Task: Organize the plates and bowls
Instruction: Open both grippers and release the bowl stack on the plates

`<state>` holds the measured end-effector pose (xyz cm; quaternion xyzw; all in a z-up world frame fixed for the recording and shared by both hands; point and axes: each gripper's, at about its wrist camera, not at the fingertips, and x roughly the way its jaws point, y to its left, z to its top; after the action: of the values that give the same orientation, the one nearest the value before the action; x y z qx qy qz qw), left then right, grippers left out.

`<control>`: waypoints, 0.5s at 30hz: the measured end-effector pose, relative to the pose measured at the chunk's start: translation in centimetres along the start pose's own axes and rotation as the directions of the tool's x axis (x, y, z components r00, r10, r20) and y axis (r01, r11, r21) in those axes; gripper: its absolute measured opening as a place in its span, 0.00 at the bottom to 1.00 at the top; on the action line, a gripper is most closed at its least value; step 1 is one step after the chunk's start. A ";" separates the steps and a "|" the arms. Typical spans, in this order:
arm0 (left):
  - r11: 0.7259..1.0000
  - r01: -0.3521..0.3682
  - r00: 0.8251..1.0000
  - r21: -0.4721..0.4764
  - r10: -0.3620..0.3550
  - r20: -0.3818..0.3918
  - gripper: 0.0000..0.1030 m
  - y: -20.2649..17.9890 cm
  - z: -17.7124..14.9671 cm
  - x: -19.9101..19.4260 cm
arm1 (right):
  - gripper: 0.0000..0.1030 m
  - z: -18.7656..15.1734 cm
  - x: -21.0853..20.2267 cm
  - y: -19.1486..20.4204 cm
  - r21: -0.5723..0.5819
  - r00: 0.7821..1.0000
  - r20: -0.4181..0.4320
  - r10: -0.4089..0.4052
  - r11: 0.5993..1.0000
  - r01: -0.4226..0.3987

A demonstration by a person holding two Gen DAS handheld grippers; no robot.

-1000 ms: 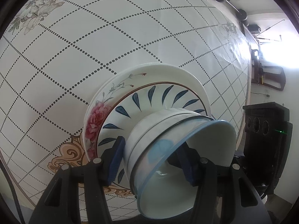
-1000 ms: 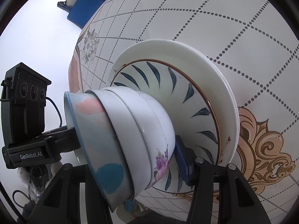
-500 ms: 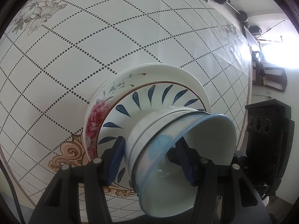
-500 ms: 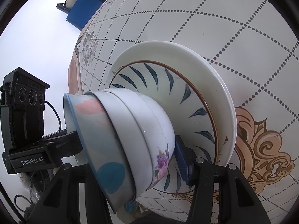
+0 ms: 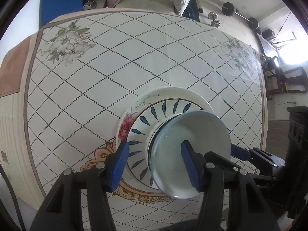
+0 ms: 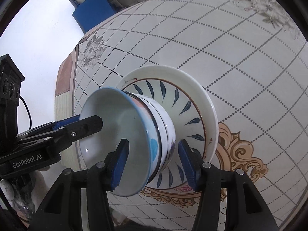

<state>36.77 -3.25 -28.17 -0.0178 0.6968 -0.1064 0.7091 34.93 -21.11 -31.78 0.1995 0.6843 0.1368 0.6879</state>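
Bowls point(image 5: 189, 154) stand stacked between both grippers' spread fingers point(image 6: 120, 163), unpinched.

bowls point(image 5: 189, 154) nested on plates point(image 5: 169, 100), on table point(image 5: 96, 77)

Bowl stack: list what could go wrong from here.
1. The left claw and right claw each straddle the top bowl's rim, one finger inside, one outside. A sideways move could catch the rim and tip the bowls off the plates.
2. The claws crowd one bowl and could knock together.
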 end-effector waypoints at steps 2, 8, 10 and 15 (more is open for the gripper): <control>1.000 -0.015 0.999 0.009 0.015 0.029 0.53 -0.2 -0.7 -1.1 | 0.55 -0.5 -1.5 0.9 -0.028 0.998 0.040 -0.054 0.998 0.055; 0.997 -0.070 0.991 0.034 0.066 0.120 0.57 -1.1 -3.0 -4.1 | 0.70 -2.5 -5.3 2.6 -0.057 0.973 0.135 -0.186 0.979 0.195; 0.995 -0.097 0.983 0.034 0.090 0.162 0.65 -1.2 -3.6 -5.1 | 0.86 -3.3 -6.3 2.9 -0.057 0.965 0.153 -0.211 0.973 0.222; 0.986 -0.167 0.952 0.019 0.156 0.265 0.87 -1.4 -4.9 -7.6 | 0.95 -5.2 -8.9 4.0 -0.057 0.935 0.221 -0.277 0.954 0.296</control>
<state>31.68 -2.70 -20.59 0.0398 0.5937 -0.0591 0.8016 29.88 -21.25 -21.91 0.0800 0.6227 0.0438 0.7771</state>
